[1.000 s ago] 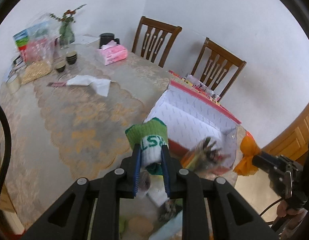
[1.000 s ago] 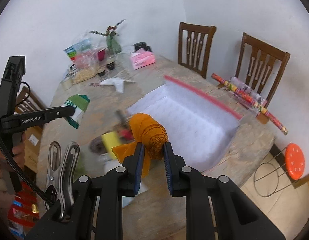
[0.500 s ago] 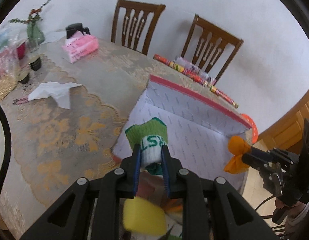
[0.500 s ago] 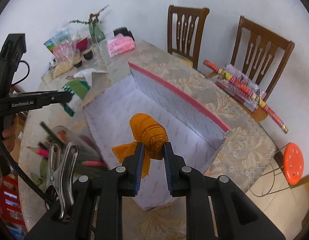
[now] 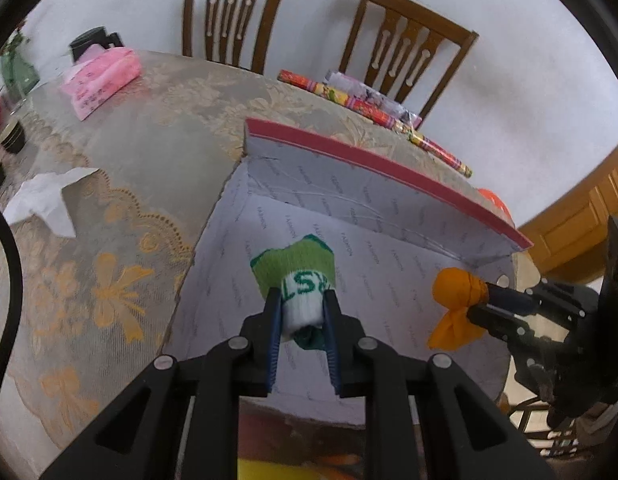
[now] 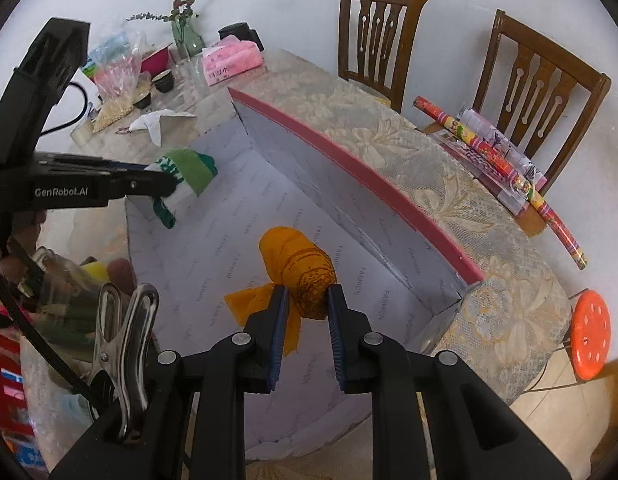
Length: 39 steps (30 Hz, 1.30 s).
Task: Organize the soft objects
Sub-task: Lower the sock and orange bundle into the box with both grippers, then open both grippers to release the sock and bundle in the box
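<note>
My own hand-held gripper (image 5: pixel 302 312) hid the lower end of the rolled sock (image 5: pixel 299 286) at frame centre. A yellow thing (image 5: pixel 269 470) was cut off by the bottom edge. At far left, the vase (image 5: pixel 17 70) was blurred and partly cropped.

Each gripper (image 5: pixel 302 312) has a black body, blue ribbed pads (image 6: pixel 278 336) and silver screws (image 6: pixel 240 338). The left unit (image 6: pixel 69 190) bears white "GenRobot.AI" lettering and a black cable (image 6: pixel 37 340).

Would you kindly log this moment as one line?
left gripper: shut on green sock | right gripper: shut on orange cloth | both over box
</note>
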Each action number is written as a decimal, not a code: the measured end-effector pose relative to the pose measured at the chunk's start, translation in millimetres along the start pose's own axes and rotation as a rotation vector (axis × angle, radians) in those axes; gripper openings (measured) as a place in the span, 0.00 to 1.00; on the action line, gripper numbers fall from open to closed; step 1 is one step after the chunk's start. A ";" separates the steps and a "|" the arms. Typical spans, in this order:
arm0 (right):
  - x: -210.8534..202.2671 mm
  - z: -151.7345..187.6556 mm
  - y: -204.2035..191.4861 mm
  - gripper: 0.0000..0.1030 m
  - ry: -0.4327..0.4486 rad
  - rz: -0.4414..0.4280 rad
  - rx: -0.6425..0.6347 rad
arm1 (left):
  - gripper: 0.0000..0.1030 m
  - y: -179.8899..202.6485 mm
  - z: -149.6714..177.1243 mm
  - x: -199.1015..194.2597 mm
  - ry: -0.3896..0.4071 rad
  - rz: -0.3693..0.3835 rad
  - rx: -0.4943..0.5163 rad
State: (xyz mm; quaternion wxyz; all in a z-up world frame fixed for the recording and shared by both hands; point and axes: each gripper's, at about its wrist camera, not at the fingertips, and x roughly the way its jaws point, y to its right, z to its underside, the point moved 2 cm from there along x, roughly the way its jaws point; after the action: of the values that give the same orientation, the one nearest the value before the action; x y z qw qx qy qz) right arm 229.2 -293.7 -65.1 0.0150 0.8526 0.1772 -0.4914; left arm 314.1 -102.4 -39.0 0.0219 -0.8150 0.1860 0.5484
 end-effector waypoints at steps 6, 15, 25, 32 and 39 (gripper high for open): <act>12.2 0.2 0.0 0.20 -0.031 0.005 -0.021 | 0.20 5.1 -7.3 20.5 -0.044 0.006 0.069; 21.1 0.4 -5.1 0.21 -0.054 -0.003 -0.056 | 0.26 6.3 -3.5 40.1 -0.090 -0.004 0.072; 15.9 -0.7 -8.4 0.35 -0.031 -0.020 -0.057 | 0.42 -3.0 -5.1 30.1 -0.066 -0.030 0.001; 6.7 -2.6 -5.2 0.41 0.008 -0.030 -0.028 | 0.42 -15.9 1.3 2.3 -0.011 -0.072 -0.086; -12.5 -3.7 -6.8 0.50 0.067 -0.028 -0.030 | 0.42 -34.1 20.3 -40.3 0.054 -0.135 -0.192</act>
State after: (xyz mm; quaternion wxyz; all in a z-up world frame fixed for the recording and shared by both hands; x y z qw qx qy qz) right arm 224.4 -290.3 -51.6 0.0151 0.8658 0.1967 -0.4599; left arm 294.1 -54.5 -16.5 -0.0244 -0.8386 0.0780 0.5386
